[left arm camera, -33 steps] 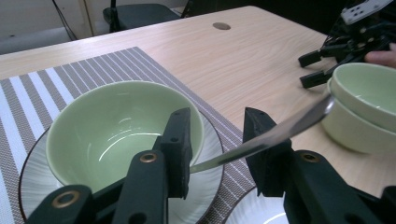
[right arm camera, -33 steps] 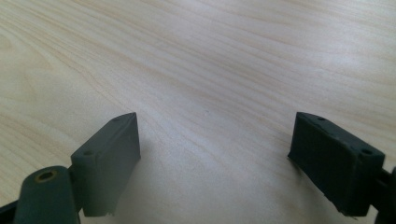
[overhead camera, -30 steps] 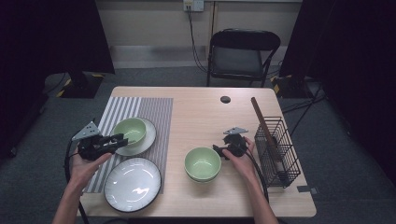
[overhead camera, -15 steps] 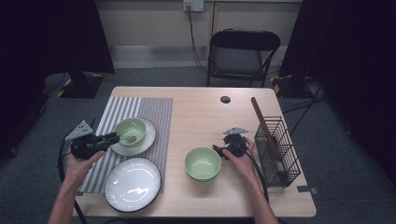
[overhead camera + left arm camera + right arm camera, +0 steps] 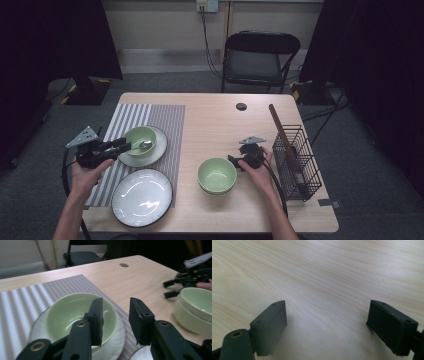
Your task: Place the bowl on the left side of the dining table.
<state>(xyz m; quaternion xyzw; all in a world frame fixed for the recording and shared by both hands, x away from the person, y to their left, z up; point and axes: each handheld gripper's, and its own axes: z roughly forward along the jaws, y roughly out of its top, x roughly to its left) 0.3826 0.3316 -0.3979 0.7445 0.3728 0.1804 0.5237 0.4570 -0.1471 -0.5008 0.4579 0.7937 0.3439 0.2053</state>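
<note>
Nearest me, on the striped mat, lies the empty white plate. My left claw sits just past it at the mat's left edge, pointing right toward the small green bowl that stands on its saucer. Its jaws have just been opening and now stand partly apart with nothing between them; in the left gripper view my left claw hovers at the near rim of that bowl, not gripping it. A spoon rests inside the bowl.

My right claw rests on the bare table, jaws spread wide and empty, just beside the stacked green bowls. The right gripper view shows plain wood between them.

Farther right stands the black wire rack with a wooden stick leaning in it. Beyond the table, a black folding chair.
</note>
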